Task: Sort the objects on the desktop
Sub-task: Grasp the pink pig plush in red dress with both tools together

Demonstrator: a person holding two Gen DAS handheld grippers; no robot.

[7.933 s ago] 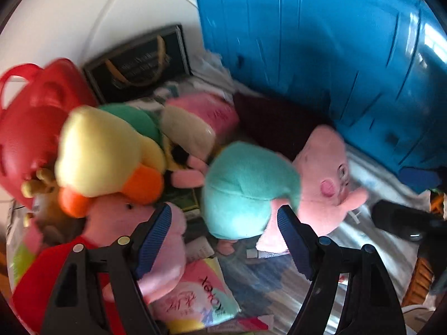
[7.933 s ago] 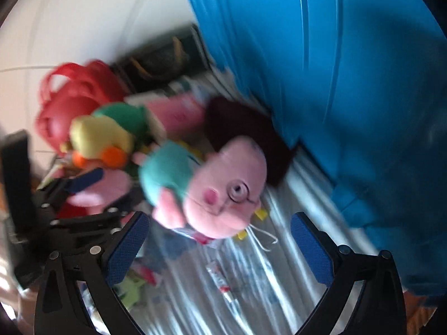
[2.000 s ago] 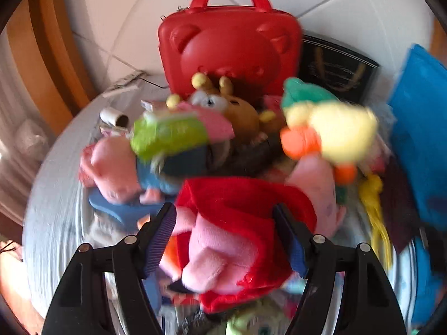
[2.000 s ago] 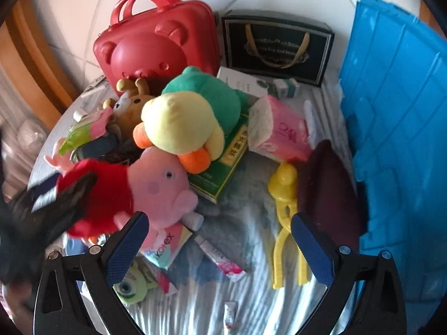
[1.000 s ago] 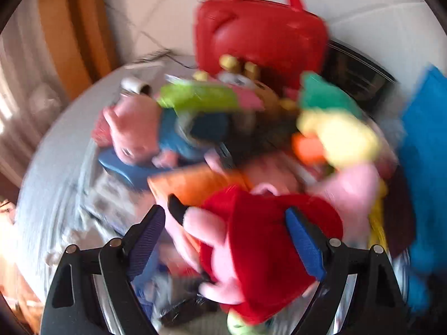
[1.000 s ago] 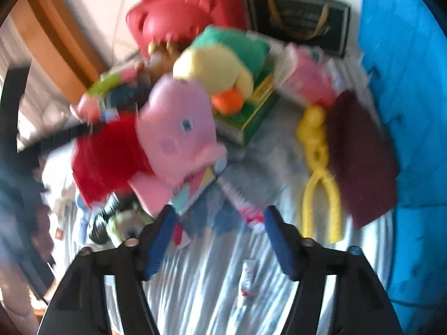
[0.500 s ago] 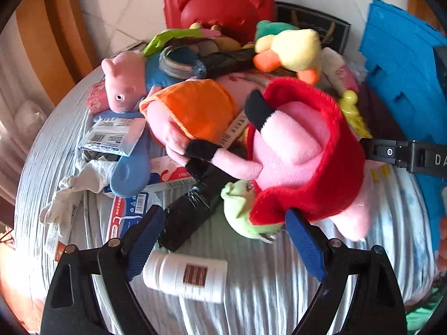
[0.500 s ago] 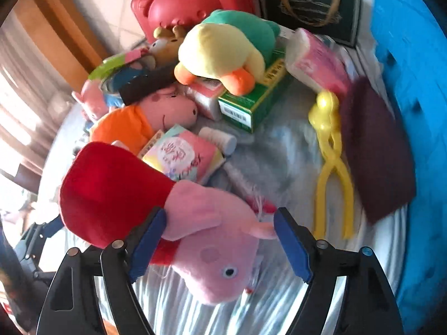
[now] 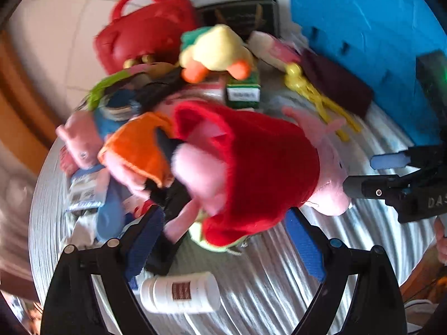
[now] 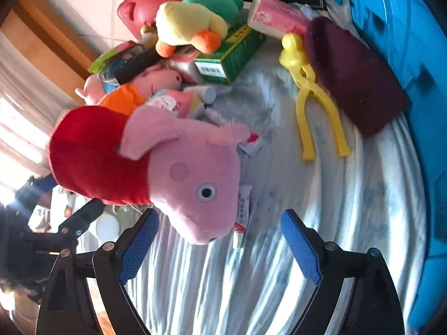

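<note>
A pink pig plush in a red dress (image 9: 259, 167) lies on the striped cloth, its head (image 10: 195, 184) pointing right. My left gripper (image 9: 223, 245) is open, its blue pads on either side of the plush's lower end, not pressing it. My right gripper (image 10: 220, 245) is open, and the plush's snout reaches in between its pads. The right gripper also shows at the right of the left wrist view (image 9: 402, 178).
Behind lie a pig plush in orange (image 9: 137, 150), a yellow duck plush (image 10: 190, 22), a green box (image 10: 232, 55), a red case (image 9: 145, 33), yellow tongs (image 10: 313, 95), a maroon pouch (image 10: 354, 75) and a blue crate (image 10: 405, 28). A white bottle (image 9: 181, 293) lies near the left gripper.
The red-dress pig plush has turned and slid toward my right gripper, its head now between the right pads. The left gripper has closed in around its lower end.
</note>
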